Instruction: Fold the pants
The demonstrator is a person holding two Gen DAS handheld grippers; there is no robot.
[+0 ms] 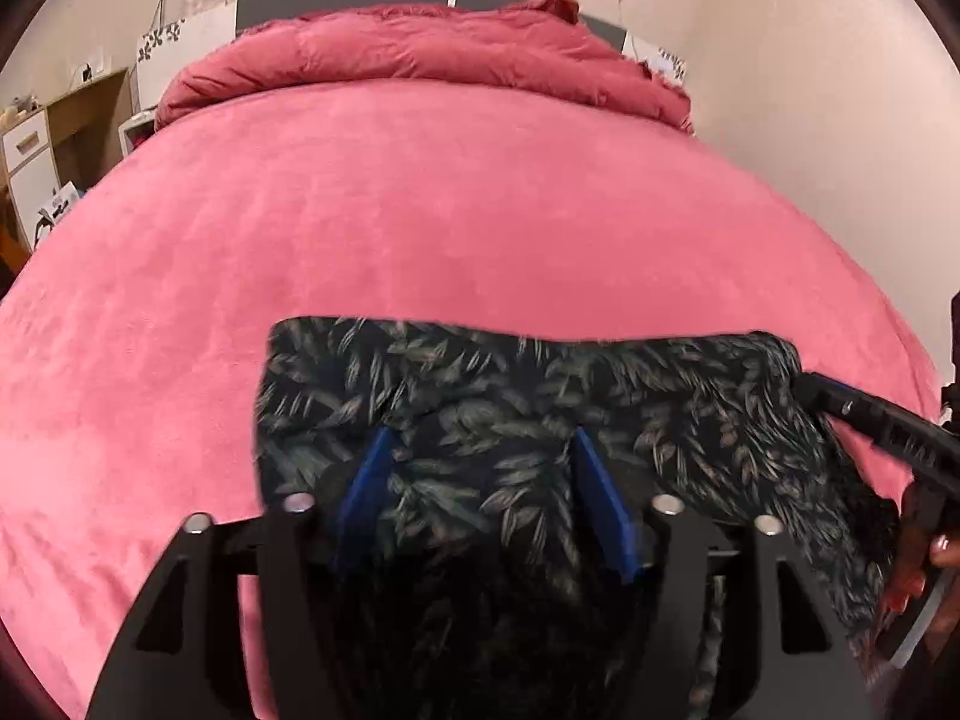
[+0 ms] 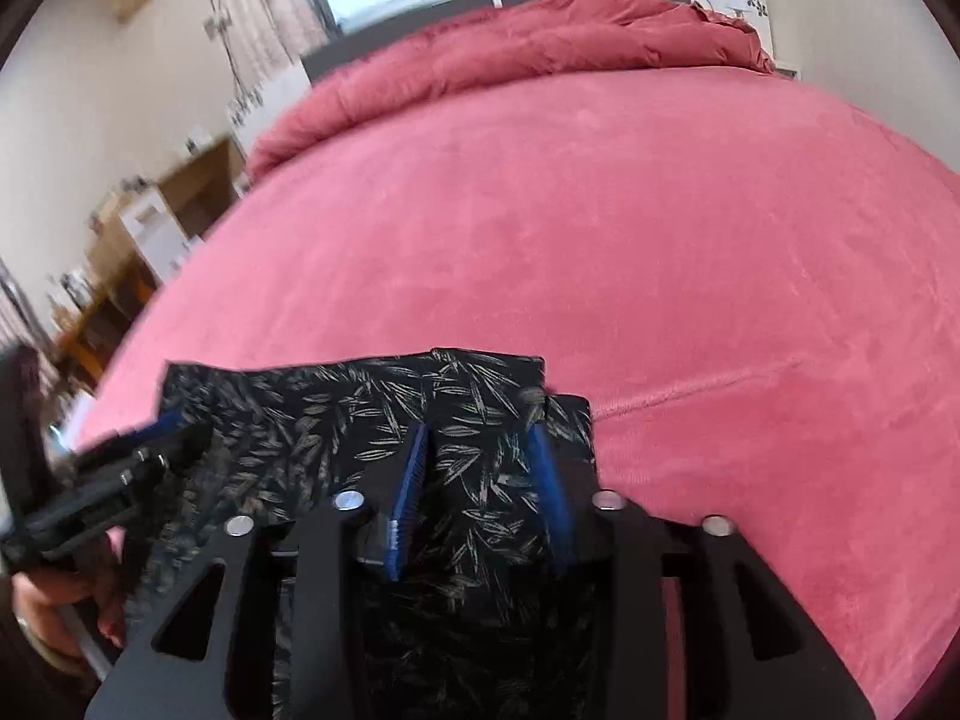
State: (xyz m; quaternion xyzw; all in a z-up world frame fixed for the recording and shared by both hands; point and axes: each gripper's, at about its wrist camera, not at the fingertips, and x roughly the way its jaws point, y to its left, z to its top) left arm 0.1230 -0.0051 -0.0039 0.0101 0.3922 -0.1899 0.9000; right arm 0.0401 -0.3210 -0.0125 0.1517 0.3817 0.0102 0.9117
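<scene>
Dark pants with a pale leaf print (image 1: 528,396) lie on the near part of a pink bed (image 1: 420,210). My left gripper (image 1: 480,450) is open, its blue fingers spread over the left part of the cloth. My right gripper (image 2: 480,444) is open over the right part of the pants (image 2: 360,414), its blue fingers apart with cloth between them. The right gripper also shows at the right edge of the left wrist view (image 1: 870,420), at the pants' right corner. The left gripper shows at the left of the right wrist view (image 2: 150,438).
A bunched pink duvet (image 1: 420,54) lies at the head of the bed, under a window. Wooden and white furniture (image 1: 36,156) stands left of the bed. A wall (image 1: 810,90) runs along the right side.
</scene>
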